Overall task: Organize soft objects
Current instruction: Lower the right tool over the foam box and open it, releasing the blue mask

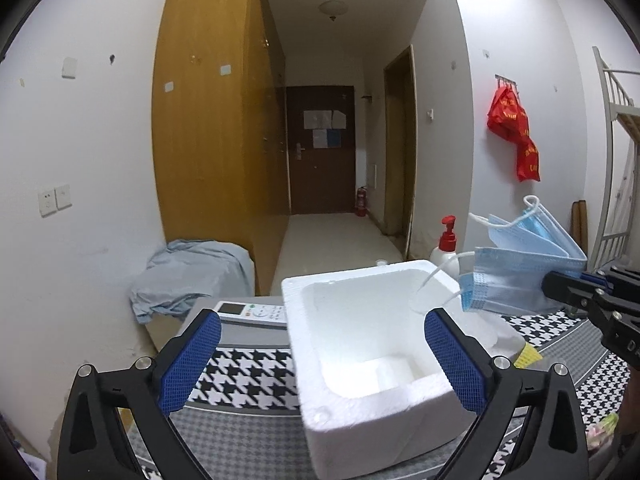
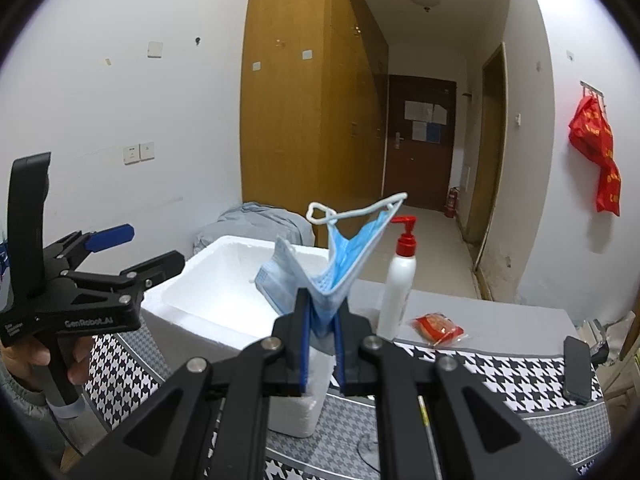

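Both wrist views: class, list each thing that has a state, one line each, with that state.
Masks: bunched, clamped in right gripper, above the box.
Foam box: lidless; white foam block in one corner.
Left gripper: open, holding nothing.
Pump bottle: upright.
Red packet: lying flat.
Door: shut.

The right gripper [image 1: 560, 286] runs off the right edge of the left wrist view, its fingertips buried in the bunched masks [image 1: 520, 276]. The foam box [image 2: 224, 292] hides its far right wall behind those masks in the right wrist view. The papers [image 1: 322, 126] on the far door are too small to read. The remote [image 1: 256, 312] at the tabletop's far edge is partly covered by the box.
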`<action>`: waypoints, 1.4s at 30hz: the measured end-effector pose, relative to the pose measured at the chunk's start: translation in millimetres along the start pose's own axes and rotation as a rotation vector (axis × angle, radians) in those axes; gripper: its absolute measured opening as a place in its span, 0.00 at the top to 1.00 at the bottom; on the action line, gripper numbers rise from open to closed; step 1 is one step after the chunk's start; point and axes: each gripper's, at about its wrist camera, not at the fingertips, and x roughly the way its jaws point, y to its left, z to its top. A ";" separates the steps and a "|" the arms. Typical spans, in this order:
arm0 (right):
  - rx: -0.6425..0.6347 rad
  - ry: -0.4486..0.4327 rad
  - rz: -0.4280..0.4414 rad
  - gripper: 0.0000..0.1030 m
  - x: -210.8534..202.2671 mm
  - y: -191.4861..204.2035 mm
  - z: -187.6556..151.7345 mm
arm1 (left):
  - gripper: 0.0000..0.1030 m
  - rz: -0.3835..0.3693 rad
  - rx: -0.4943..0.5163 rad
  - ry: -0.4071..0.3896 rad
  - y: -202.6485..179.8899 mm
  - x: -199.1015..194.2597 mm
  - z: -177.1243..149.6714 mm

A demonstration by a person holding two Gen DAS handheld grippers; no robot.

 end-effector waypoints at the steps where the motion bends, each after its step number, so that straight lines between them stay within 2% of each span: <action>1: -0.005 0.000 0.004 0.87 1.0 1.8 1.2 | 0.01 0.007 -0.004 -0.006 2.1 -3.4 -0.8; 13: -0.042 0.012 0.055 0.87 15.2 21.5 7.7 | 0.01 0.088 -0.062 -0.013 27.2 -22.5 -8.9; 18: -0.048 0.018 0.073 0.87 22.2 28.7 10.9 | 0.01 0.105 -0.056 -0.010 34.2 -27.4 -12.8; 31: -0.055 0.044 0.085 0.87 44.2 41.3 15.9 | 0.01 0.094 -0.067 -0.024 46.7 -38.3 -20.6; 42: -0.032 0.104 0.071 0.87 67.4 42.6 14.4 | 0.01 0.081 -0.084 -0.035 56.5 -45.0 -22.3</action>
